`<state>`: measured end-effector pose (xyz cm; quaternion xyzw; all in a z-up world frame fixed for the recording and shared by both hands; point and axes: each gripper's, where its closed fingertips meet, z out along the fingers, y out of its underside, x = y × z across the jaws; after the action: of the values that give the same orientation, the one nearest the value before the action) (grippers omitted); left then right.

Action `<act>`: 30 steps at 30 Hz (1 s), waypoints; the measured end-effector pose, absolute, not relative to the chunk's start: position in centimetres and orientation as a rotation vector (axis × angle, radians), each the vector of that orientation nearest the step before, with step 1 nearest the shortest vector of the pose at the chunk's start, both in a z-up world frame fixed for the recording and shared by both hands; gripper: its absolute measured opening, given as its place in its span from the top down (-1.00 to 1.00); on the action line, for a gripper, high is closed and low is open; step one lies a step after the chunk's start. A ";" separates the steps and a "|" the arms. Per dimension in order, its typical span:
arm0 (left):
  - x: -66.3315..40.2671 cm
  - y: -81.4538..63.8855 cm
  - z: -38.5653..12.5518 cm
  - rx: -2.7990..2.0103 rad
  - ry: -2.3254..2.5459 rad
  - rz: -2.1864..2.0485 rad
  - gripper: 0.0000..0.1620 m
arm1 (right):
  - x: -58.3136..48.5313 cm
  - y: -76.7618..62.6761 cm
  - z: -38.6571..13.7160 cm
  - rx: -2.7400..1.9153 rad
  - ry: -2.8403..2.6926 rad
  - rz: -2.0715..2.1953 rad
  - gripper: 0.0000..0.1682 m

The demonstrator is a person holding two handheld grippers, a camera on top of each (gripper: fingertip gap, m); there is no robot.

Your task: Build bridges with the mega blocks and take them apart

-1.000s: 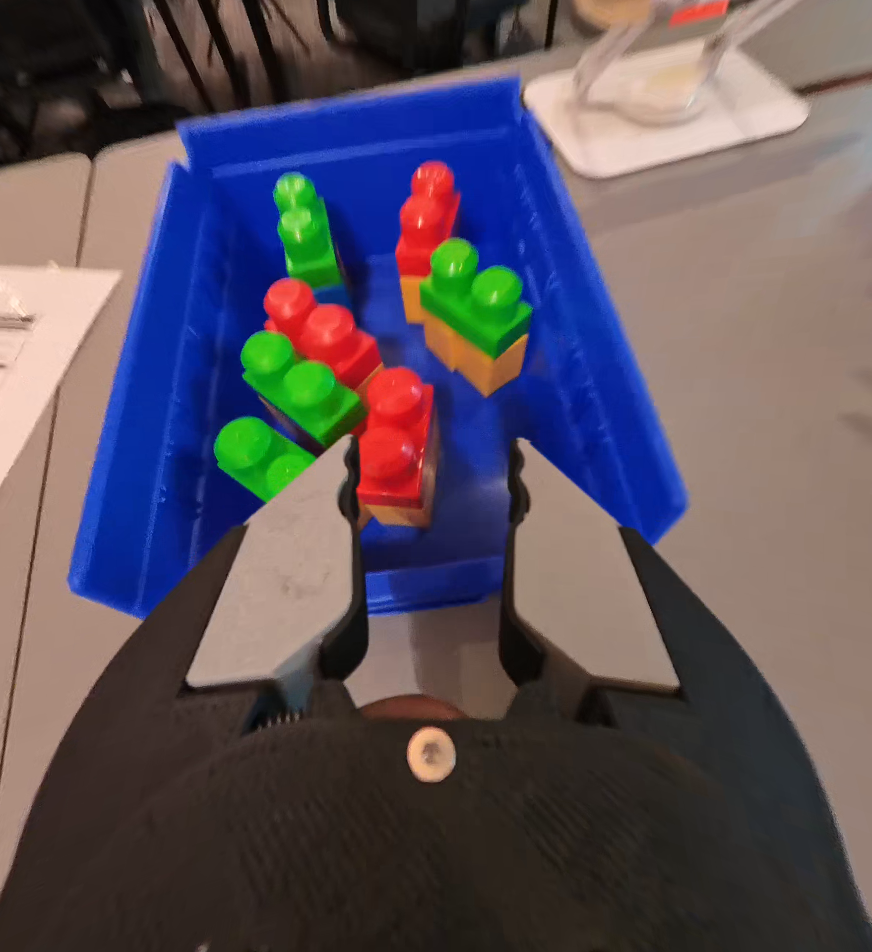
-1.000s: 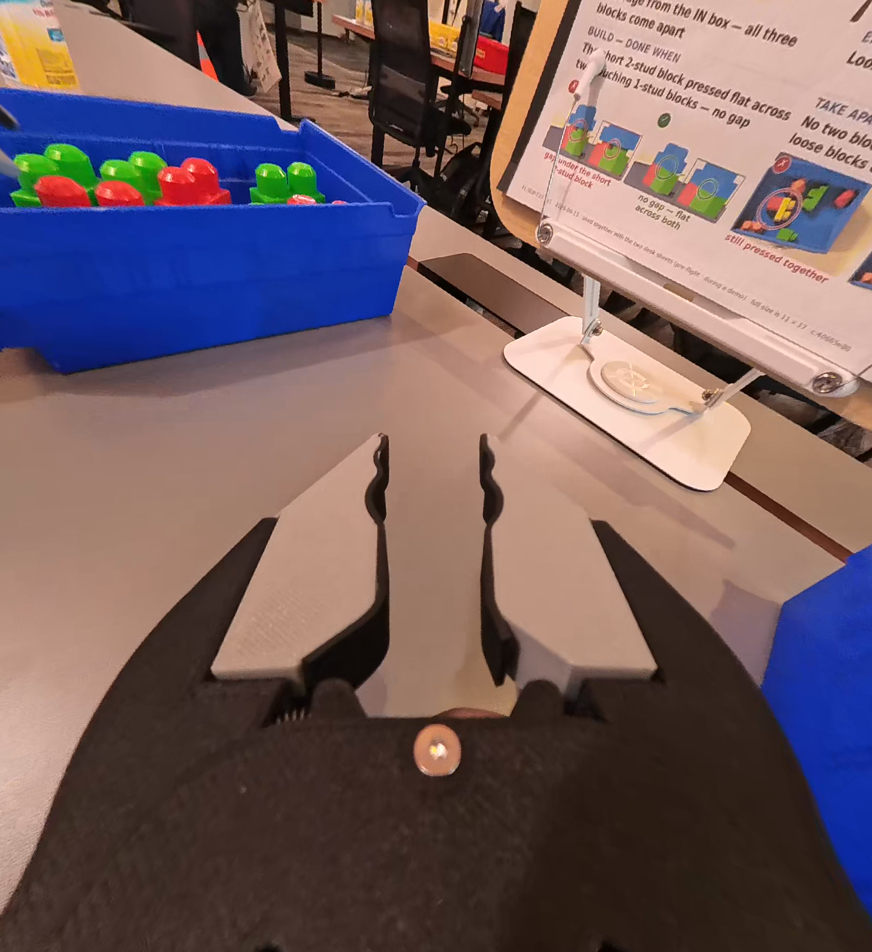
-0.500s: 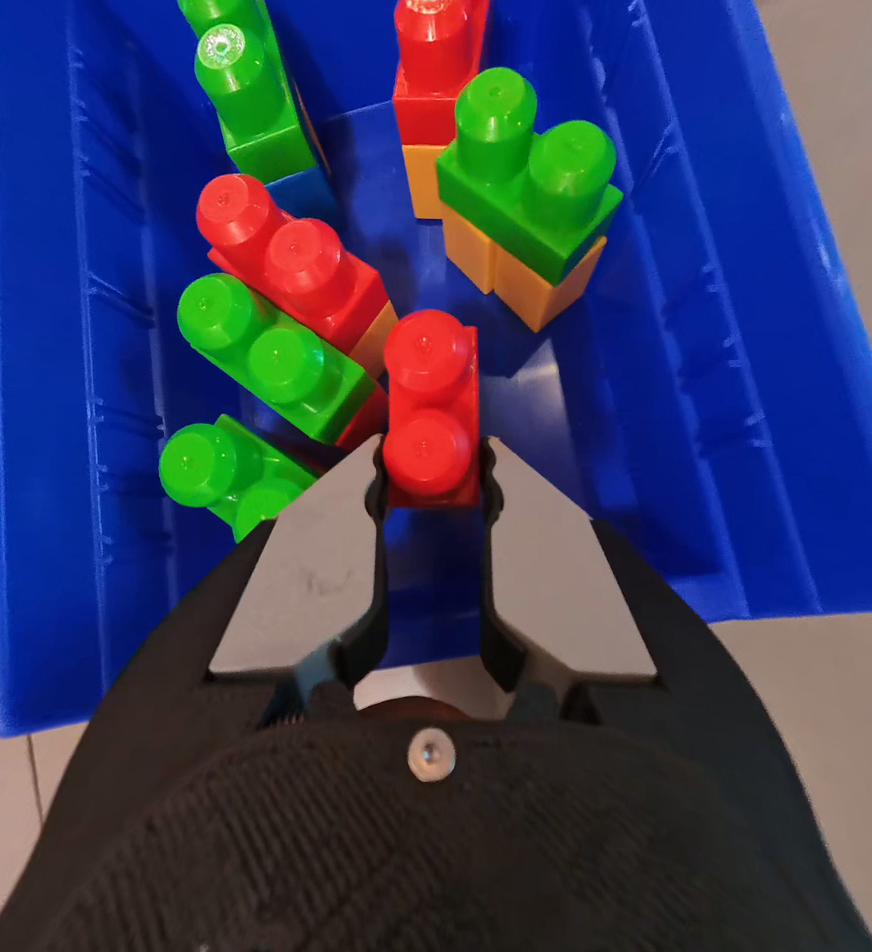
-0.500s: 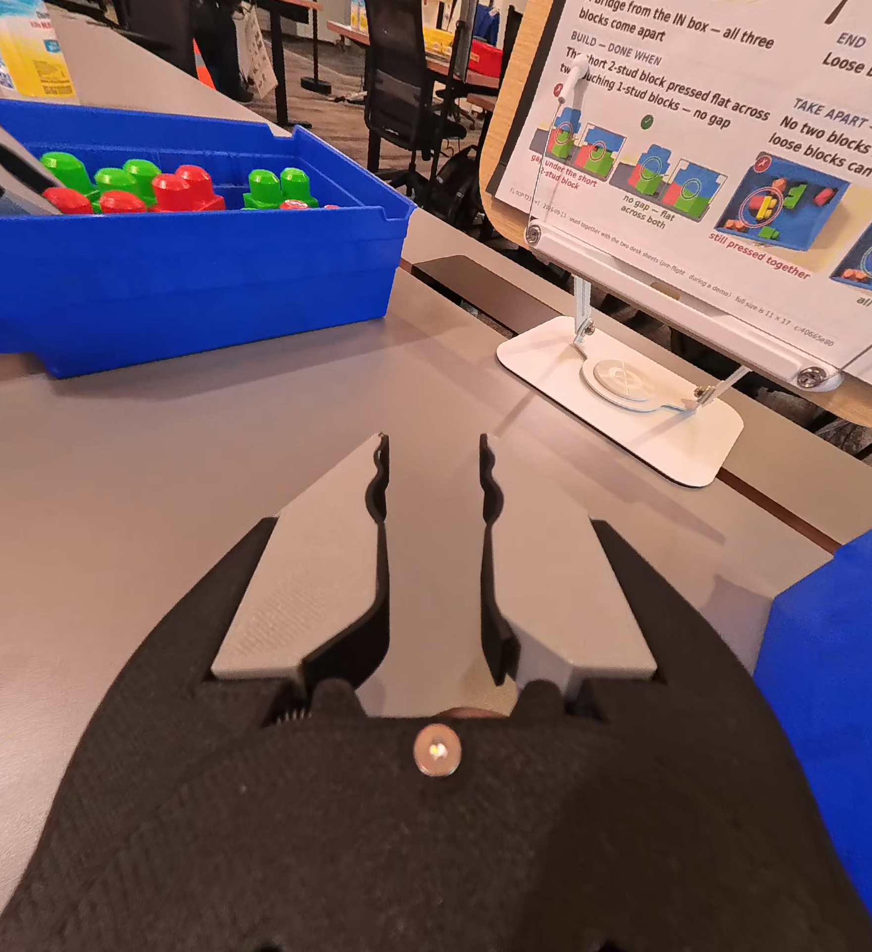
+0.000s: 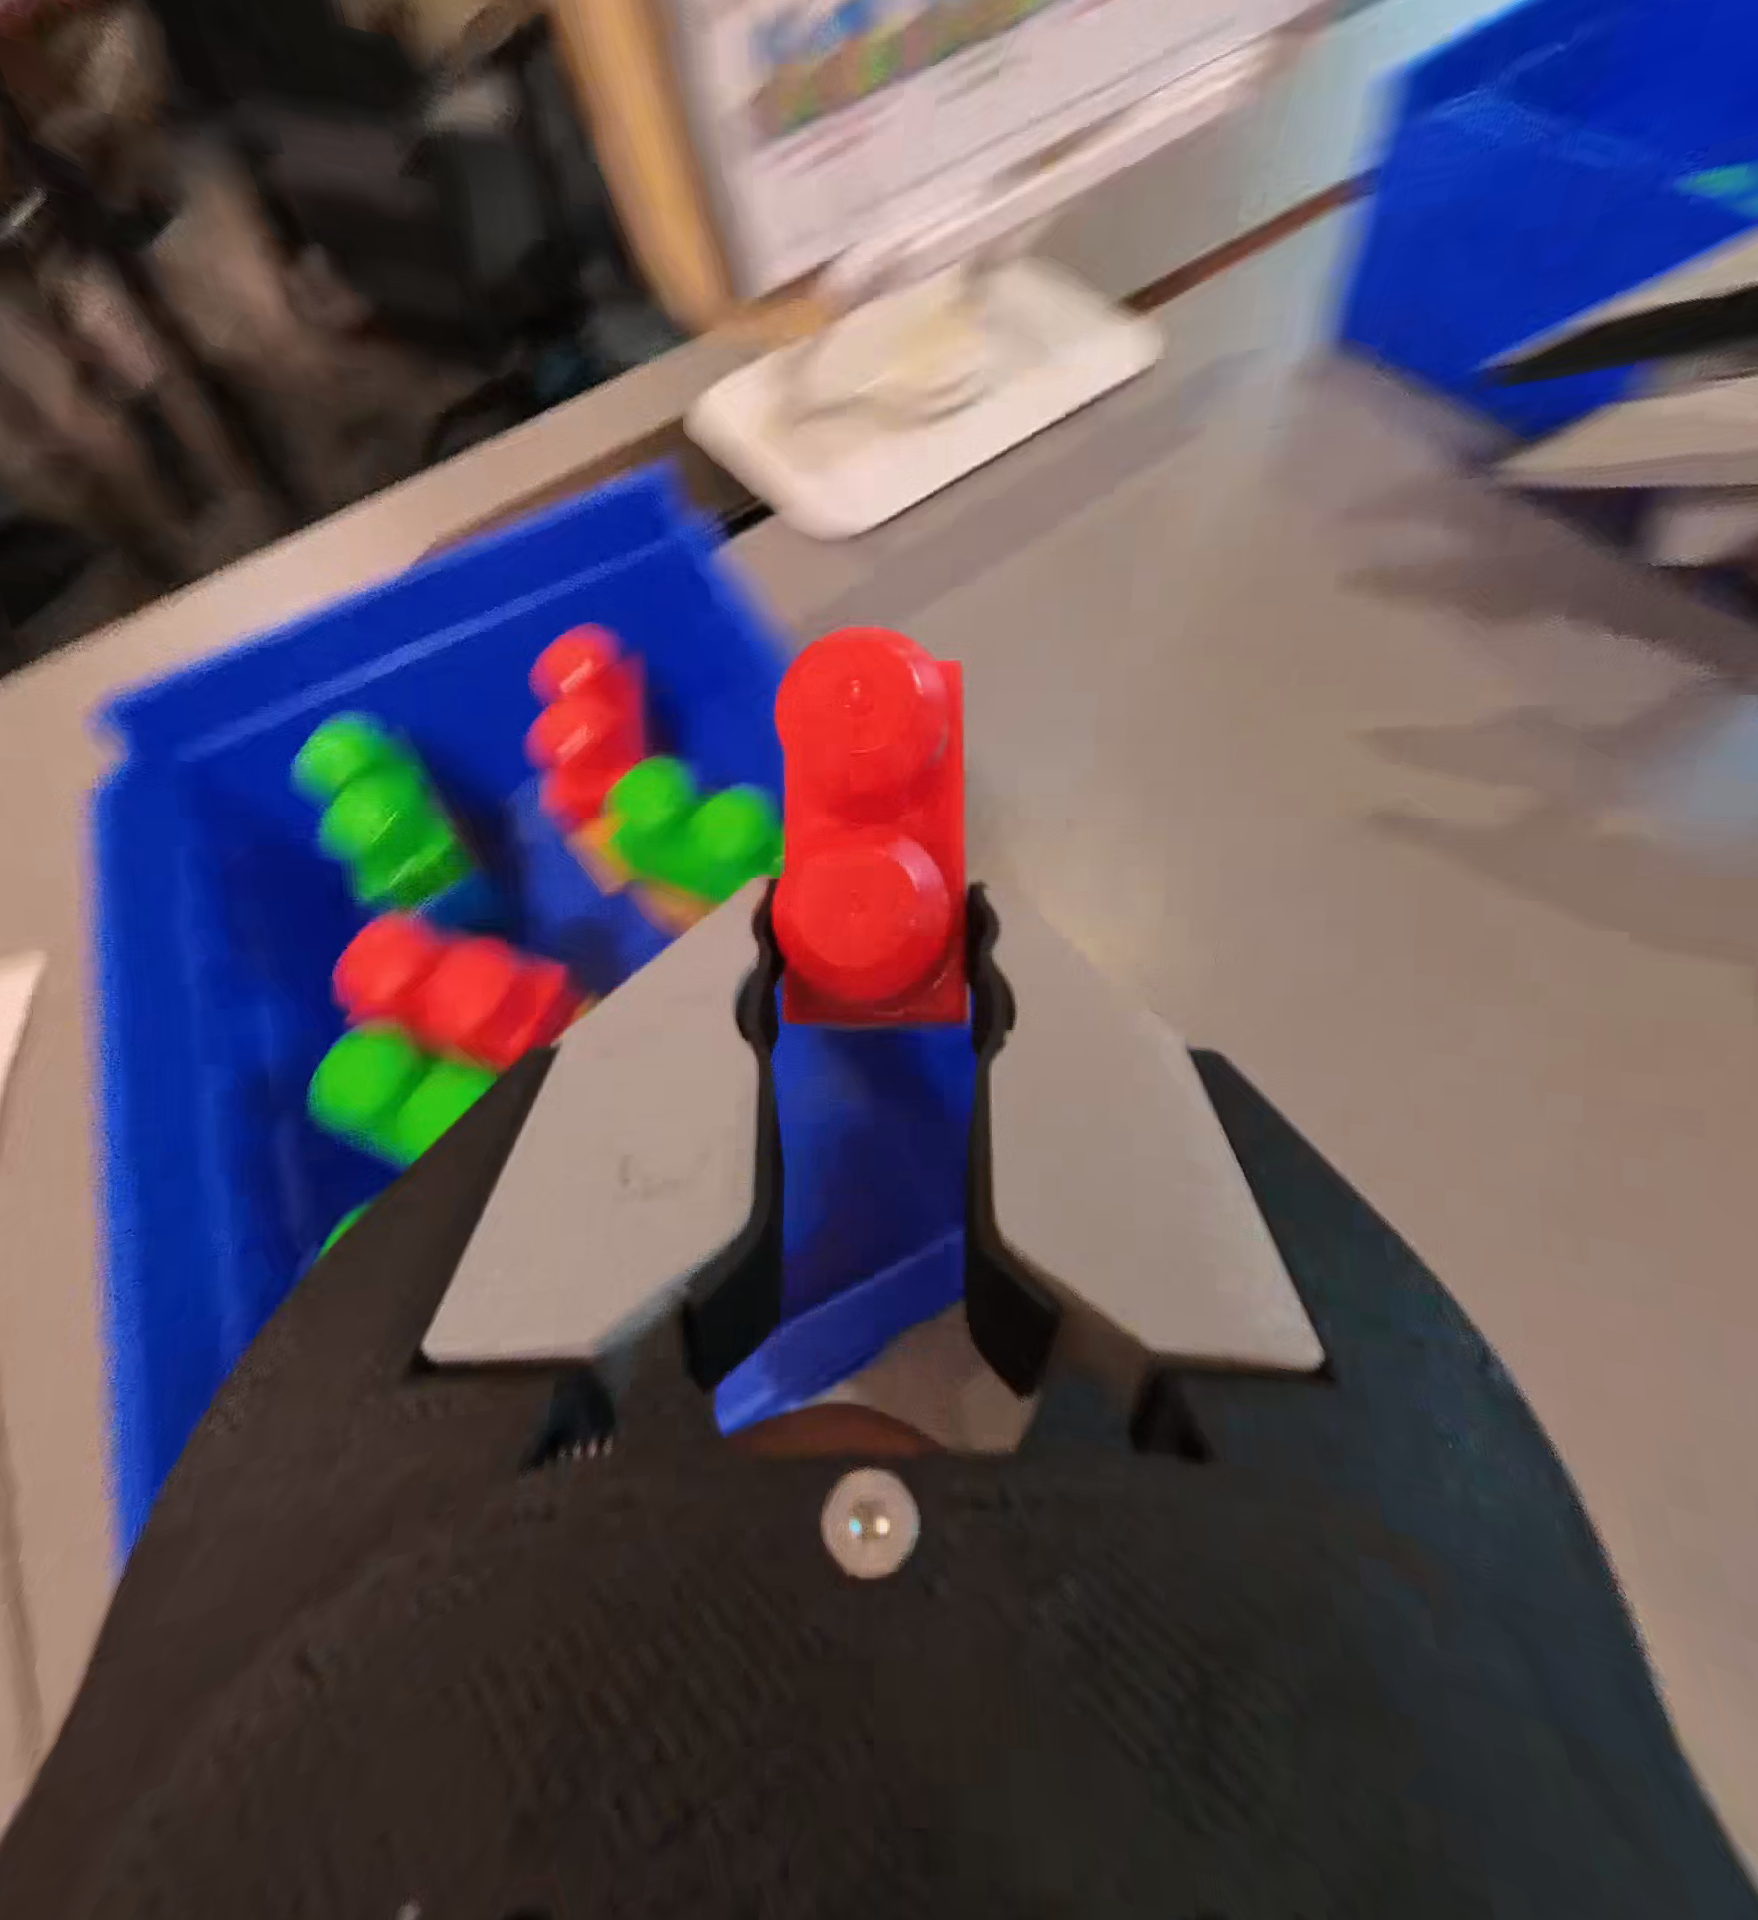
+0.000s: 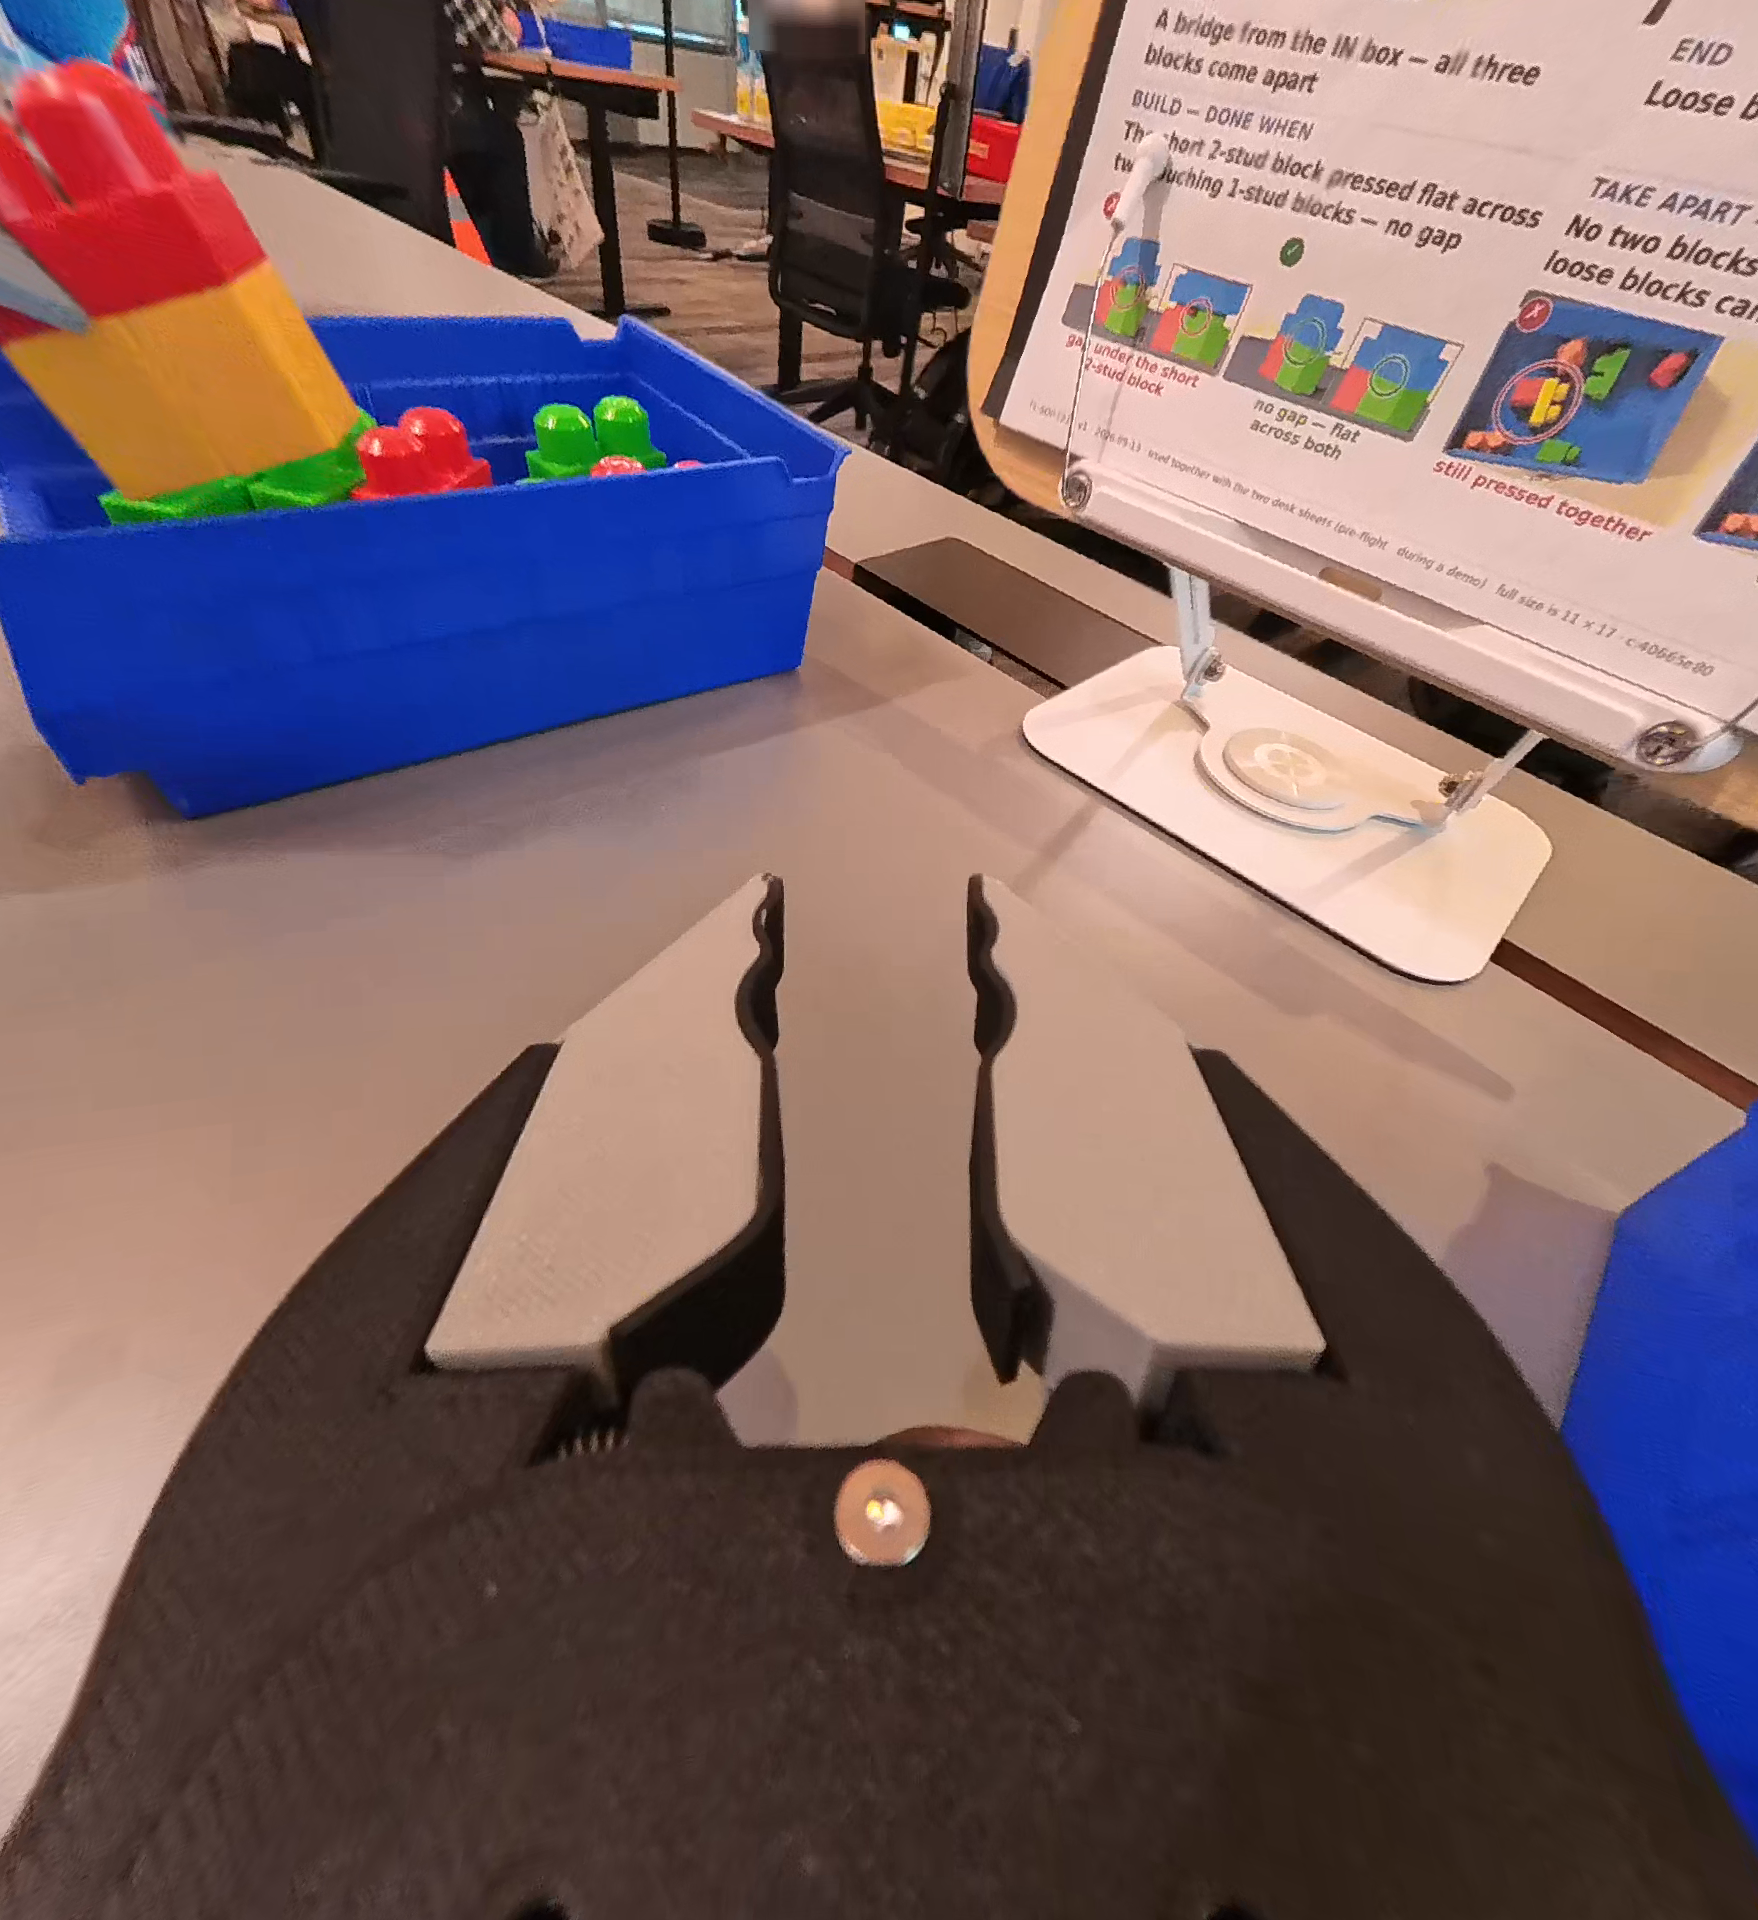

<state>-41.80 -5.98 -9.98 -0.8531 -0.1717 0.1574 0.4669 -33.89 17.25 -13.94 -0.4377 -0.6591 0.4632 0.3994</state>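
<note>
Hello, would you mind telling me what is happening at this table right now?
A person works two handheld grippers. The left gripper is shut on a red-topped bridge with yellow blocks underneath, held above the blue bin of other bridges. The right gripper is open and empty over the grey table.

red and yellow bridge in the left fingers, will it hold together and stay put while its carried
The red and yellow bridge looks like rigid plastic, so it probably won't flex. The left gripper pinches only the red top block, so the yellow blocks hang by press-fit and might pull loose. It looks glossy, so it could slip.
</note>
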 end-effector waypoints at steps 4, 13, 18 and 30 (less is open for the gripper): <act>-36.1 -0.6 -9.5 -2.132 -0.055 0.373 0.60 | -33.5 17.8 -13.0 -1.114 -1.635 1.222 0.61; -29.5 7.2 -19.1 -2.313 0.284 0.131 0.60 | -33.2 18.3 -13.0 -1.174 -1.654 1.366 0.61; -29.0 9.1 -20.9 -2.294 0.336 0.101 0.60 | -33.3 17.8 -13.5 -1.182 -1.696 1.393 0.61; -31.0 9.2 -20.1 -2.221 0.272 0.310 0.48 | -31.9 13.0 -17.4 -1.101 -2.085 1.381 0.61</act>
<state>-31.01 9.18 -20.14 -0.8891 0.1089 0.1243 0.4269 -31.87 12.97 -17.35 -0.3946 -0.7470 0.4950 0.2031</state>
